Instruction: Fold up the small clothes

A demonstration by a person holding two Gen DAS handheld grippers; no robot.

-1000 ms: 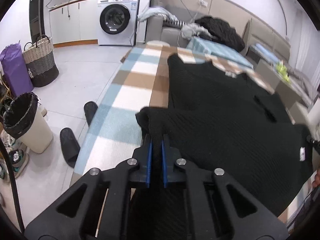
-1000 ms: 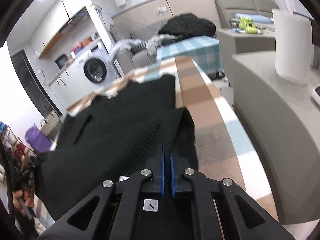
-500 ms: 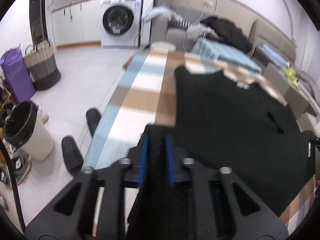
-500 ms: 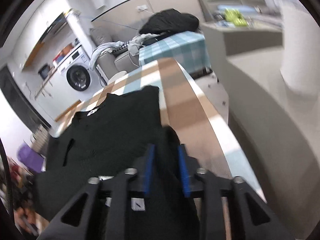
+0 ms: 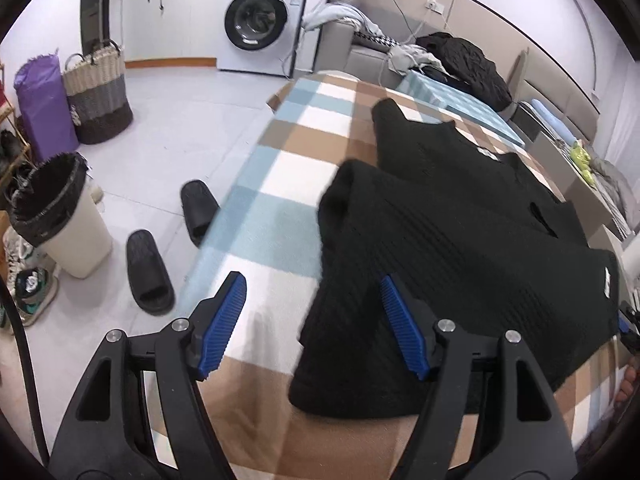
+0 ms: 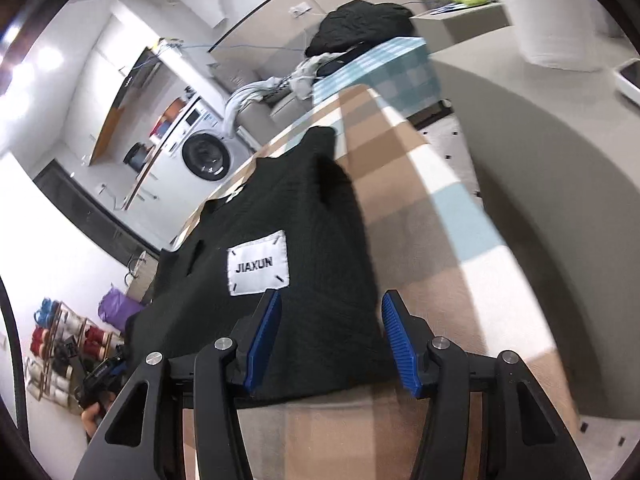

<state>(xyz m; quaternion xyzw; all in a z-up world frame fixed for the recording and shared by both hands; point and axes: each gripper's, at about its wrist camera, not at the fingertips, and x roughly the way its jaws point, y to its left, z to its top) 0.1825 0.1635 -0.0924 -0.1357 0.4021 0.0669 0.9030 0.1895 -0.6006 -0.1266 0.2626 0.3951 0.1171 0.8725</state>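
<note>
Both claws are opening. Between the blue pads of the left claw lies the near edge of the black sweater, but the pads do not press on it. The right claw also stands apart around the other near corner of the sweater, not touching it. The sweater lies folded over itself on the checked blanket, its white label facing up.

A white front-loading washing machine stands against the far wall. A woven basket sits just beside a purple bag; two black slippers lie near a lined bin. Perhaps a paper-towel roll.
</note>
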